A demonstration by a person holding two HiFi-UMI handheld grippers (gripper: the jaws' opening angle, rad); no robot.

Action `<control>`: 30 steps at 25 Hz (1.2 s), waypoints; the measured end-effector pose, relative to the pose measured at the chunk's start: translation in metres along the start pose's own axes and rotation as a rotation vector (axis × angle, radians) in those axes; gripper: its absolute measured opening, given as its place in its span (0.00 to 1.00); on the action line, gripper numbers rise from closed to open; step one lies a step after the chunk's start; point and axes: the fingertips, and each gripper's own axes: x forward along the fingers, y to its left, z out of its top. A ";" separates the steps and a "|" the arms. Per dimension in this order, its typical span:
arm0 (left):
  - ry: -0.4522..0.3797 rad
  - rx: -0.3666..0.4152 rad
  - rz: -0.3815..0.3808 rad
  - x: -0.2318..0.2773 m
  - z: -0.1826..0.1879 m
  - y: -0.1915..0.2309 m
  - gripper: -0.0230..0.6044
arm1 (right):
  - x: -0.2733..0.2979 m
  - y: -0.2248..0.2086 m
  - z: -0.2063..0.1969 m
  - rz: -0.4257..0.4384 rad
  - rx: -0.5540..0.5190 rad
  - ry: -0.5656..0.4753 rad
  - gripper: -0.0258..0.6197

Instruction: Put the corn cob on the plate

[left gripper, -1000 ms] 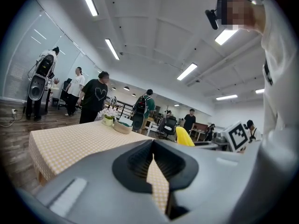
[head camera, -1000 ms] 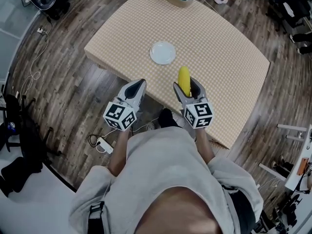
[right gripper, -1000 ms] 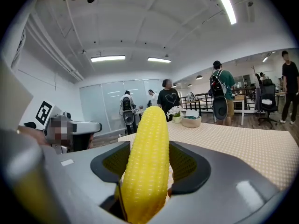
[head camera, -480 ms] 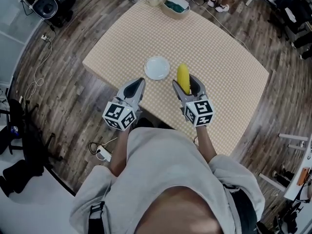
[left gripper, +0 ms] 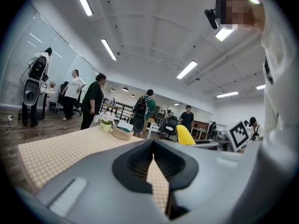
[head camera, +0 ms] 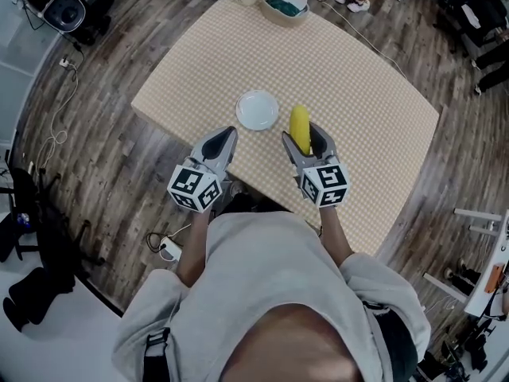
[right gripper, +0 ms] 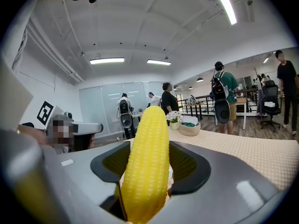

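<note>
Head view: The left tongs (head camera: 225, 138) and the right tongs (head camera: 307, 143) are held side by side over the near edge of the checked worktop (head camera: 358, 78). The right tongs are clamped on the corn cob (head camera: 299, 126), which projects forward past the tips. The white plate (head camera: 257, 110) lies on the worktop just left of the cob, apart from it and bare. A bowl (head camera: 285, 5) stands at the far edge.

Left gripper view: The left tongs (left gripper: 152, 146) are together at the tips, with nothing between them. The worktop (left gripper: 56, 150) extends ahead.

Right gripper view: Both pads press on the corn cob (right gripper: 147, 162), one on each side. The cob stands upright between them, its tip well clear of the jaws
</note>
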 end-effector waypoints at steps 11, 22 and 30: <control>0.042 -0.053 0.011 -0.005 -0.015 0.019 0.05 | 0.017 0.009 -0.017 0.001 0.019 0.062 0.45; 0.143 -0.142 0.058 -0.007 -0.074 0.043 0.05 | 0.031 0.017 -0.082 0.030 0.080 0.197 0.45; 0.200 -0.197 0.063 -0.005 -0.115 0.062 0.05 | 0.041 0.015 -0.125 0.022 0.102 0.293 0.45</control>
